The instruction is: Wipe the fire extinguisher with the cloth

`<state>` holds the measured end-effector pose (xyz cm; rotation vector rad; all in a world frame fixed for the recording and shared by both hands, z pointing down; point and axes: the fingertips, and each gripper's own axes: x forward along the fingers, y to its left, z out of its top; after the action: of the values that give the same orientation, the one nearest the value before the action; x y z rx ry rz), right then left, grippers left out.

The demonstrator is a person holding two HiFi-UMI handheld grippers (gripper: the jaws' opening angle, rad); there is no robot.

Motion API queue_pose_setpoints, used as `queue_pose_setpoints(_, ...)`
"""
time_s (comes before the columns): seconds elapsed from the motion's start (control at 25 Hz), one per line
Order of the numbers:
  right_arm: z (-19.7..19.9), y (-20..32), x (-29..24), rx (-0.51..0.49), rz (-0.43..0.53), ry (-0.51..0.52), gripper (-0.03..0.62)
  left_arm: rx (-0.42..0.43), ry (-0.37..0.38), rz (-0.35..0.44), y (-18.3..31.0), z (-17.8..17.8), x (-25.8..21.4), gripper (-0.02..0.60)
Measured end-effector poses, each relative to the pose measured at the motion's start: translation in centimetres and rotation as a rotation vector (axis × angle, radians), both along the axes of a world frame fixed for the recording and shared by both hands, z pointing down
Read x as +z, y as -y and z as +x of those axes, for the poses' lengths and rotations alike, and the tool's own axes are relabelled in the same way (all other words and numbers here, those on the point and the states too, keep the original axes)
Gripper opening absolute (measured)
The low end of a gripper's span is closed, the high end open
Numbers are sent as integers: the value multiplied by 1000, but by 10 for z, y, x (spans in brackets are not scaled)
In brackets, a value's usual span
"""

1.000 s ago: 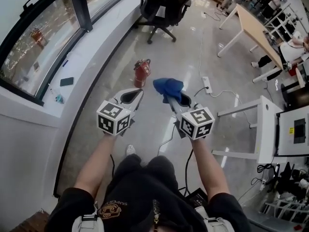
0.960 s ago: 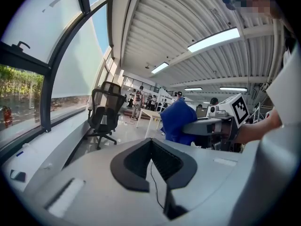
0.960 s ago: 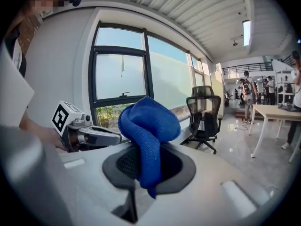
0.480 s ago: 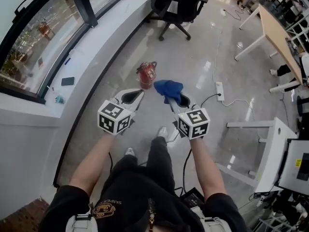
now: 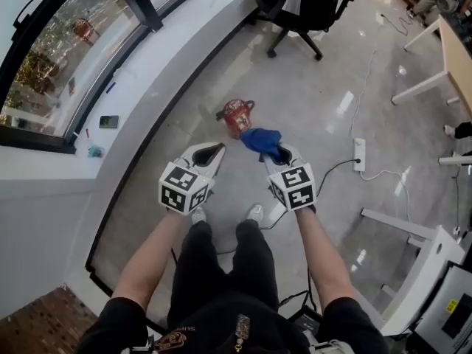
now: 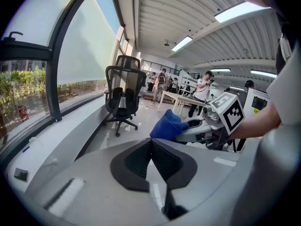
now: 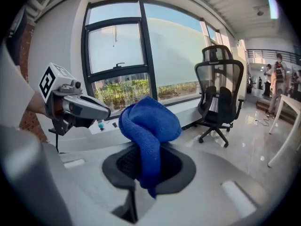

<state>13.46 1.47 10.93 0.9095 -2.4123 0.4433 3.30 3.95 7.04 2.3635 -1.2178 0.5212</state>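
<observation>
A red fire extinguisher point(image 5: 237, 115) stands on the glossy floor, seen from above in the head view. Just right of it and nearer to me hangs a bunched blue cloth point(image 5: 262, 140), with my right gripper point(image 5: 277, 152) shut on it. The cloth point(image 7: 149, 126) drapes over the right gripper point(image 7: 146, 150) and hides its tips. My left gripper point(image 5: 209, 150) is held a little short of the extinguisher, to its left, shut and empty, the pads meeting at the tip point(image 6: 151, 142). The left gripper view shows the cloth point(image 6: 168, 126) alongside. Neither gripper view shows the extinguisher.
A black office chair point(image 5: 302, 6) stands beyond the extinguisher. A curved white window sill point(image 5: 158, 87) with a phone point(image 5: 108, 122) runs along the left. A power strip point(image 5: 359, 155) and its cable lie on the floor at right, near white table legs point(image 5: 402, 227). Several people stand in the distance.
The person has stepped forward and both grippers have come down and forward. The extinguisher now sits much closer to the cloth and gripper tips. The cloth stays in the right gripper.
</observation>
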Motion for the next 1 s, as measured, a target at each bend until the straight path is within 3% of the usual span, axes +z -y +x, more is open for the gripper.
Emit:
queue_pose_setpoints(0.36,-41,74,160,29,-60,-127,52,53,2,-92,63,-39,139,6)
queue_pose_setpoints(0.68,-76,169,270,202,-94,-222,52,159,3,-118,130,-65,227,6)
queue_pose_setpoints(0.8,-84,175,283,252,-106,-198,52,202,26,-137,147,-70,252,6)
queue_pose_setpoints(1.0,-107,134,286,207,-116,-163,49,262,42,-169,149,-77,273,6)
